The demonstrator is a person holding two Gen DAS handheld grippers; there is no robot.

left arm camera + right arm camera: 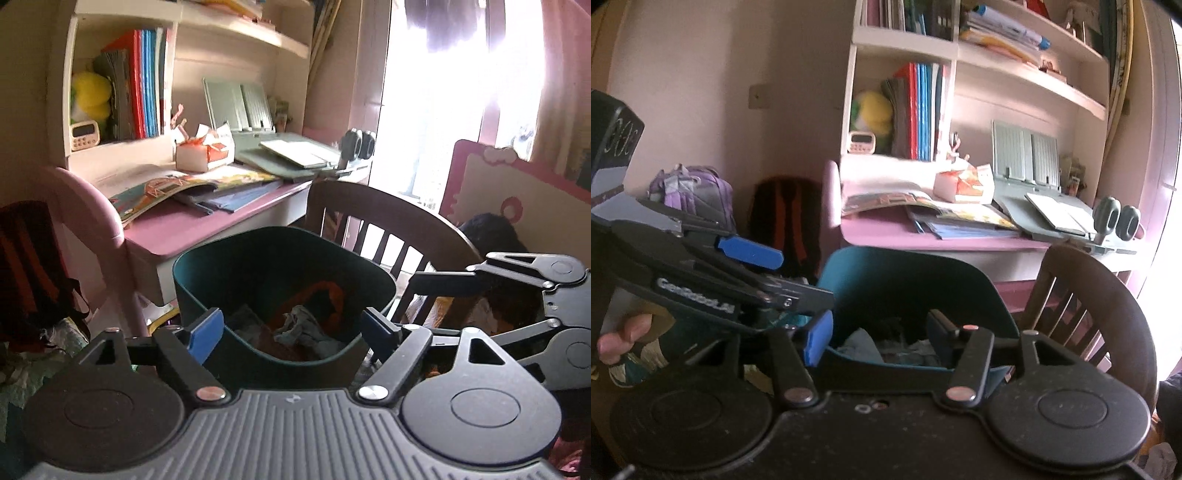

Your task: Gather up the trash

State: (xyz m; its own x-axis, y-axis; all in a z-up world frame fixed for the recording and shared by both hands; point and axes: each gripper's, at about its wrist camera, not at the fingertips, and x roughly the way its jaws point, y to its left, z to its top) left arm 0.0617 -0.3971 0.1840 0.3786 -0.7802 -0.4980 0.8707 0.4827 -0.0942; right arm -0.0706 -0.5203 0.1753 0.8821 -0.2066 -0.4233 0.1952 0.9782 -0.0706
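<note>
- A dark orange-striped backpack point(31, 266) slumps against the wall at far left, beside the rounded pink side panel of a child's desk point(207, 225); from the right wrist view a purple backpack point(690, 192) sits further left along the same wall.
- On the desk point(923, 236), open picture books point(177, 188) lie spread over blue folders, with a crumpled white-and-orange wrapper point(207, 147) behind them and a grey book stand point(240, 103) to its right.
- Shelves above hold red and blue books point(146, 81), a yellow plush toy point(90, 94) and a small white timer point(85, 129).
- The left gripper point(291, 328) hovers at the near rim of the teal trash bin point(207, 280), its blue-padded fingers point(205, 330) spread wide and holding nothing.
- The bin, a deep rounded-rectangular tub with dark green-blue walls, stands on the floor in front of the desk and just left of a dark wooden slat-back chair point(388, 218).
- Inside the bin lie crumpled grey-blue paper or cloth scraps point(299, 325) over an orange-red piece point(321, 295); what they are cannot be told.
- The right gripper point(877, 338) also sits wide open and empty over the bin point(908, 273), one blue pad point(818, 338) outside the near rim, the other finger within.
- At far right, bright window light washes out the pink curtain point(565, 74).
</note>
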